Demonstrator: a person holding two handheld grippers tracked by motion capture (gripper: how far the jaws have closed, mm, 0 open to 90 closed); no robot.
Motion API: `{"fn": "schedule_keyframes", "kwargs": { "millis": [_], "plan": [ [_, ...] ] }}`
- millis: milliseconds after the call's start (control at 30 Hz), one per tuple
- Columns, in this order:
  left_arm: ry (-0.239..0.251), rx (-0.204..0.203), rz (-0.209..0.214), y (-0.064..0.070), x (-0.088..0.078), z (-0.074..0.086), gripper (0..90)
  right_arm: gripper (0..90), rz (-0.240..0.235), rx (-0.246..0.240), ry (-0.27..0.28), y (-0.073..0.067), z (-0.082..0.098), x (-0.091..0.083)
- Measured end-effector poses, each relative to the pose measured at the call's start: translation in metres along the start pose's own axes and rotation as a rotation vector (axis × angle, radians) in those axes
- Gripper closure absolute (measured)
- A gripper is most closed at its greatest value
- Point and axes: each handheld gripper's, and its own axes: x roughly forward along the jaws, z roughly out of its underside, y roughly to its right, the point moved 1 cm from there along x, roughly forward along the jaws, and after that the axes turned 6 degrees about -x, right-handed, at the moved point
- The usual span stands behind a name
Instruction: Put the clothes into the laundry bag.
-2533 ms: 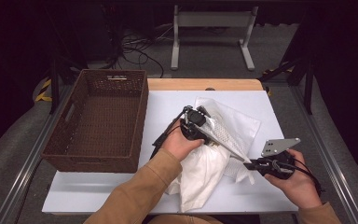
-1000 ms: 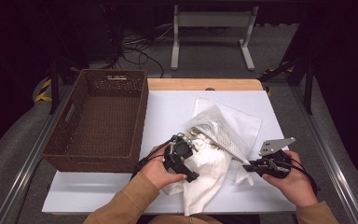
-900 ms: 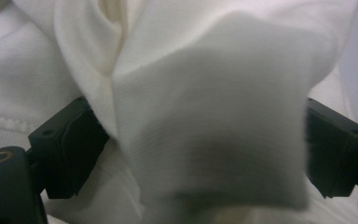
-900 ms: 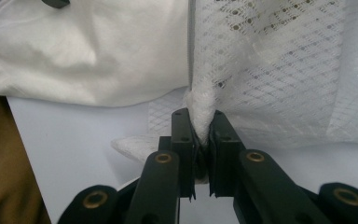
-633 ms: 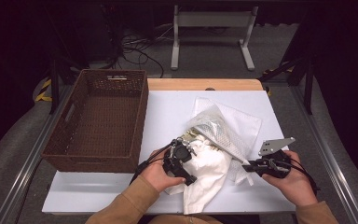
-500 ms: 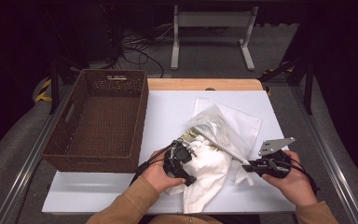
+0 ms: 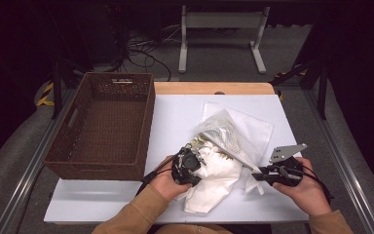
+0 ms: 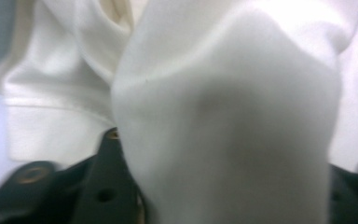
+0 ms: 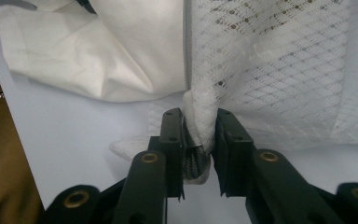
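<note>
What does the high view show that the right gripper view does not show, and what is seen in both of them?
The high view alone takes in the brown wicker basket on the table's left and the left gripper pushed into the white garment; its jaws have just been closing. The right gripper view alone shows up close how the right gripper pinches a bunched edge of the white mesh bag, with its zipper line; those jaws have just been opening. Both share the garment, the mesh bag, and the white table.
</note>
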Motion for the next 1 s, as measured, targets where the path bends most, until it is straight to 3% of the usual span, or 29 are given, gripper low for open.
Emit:
{"fn": "schedule_keyframes", "kwargs": {
  "millis": [67,200,367,733,1000],
  "plan": [
    [0.008,0.002,-0.006,0.001,-0.002,-0.002,75.2,68.5,0.012,-0.002,0.005,0.0,-0.001,-0.003],
    [0.028,0.005,-0.006,0.002,-0.004,-0.004,77.7,60.4,0.052,0.002,0.038,0.0,-0.005,-0.011],
    [0.037,0.017,-0.01,0.005,-0.008,-0.006,78.3,56.5,0.086,0.013,0.072,-0.001,-0.01,-0.014],
    [0.07,0.041,-0.004,0.012,-0.015,-0.014,78.4,52.0,0.134,-0.087,0.118,-0.006,-0.056,-0.002],
    [0.085,0.051,0.007,0.017,-0.016,-0.018,78.5,53.7,0.151,-0.144,0.082,-0.001,-0.086,0.02]
  ]
}}
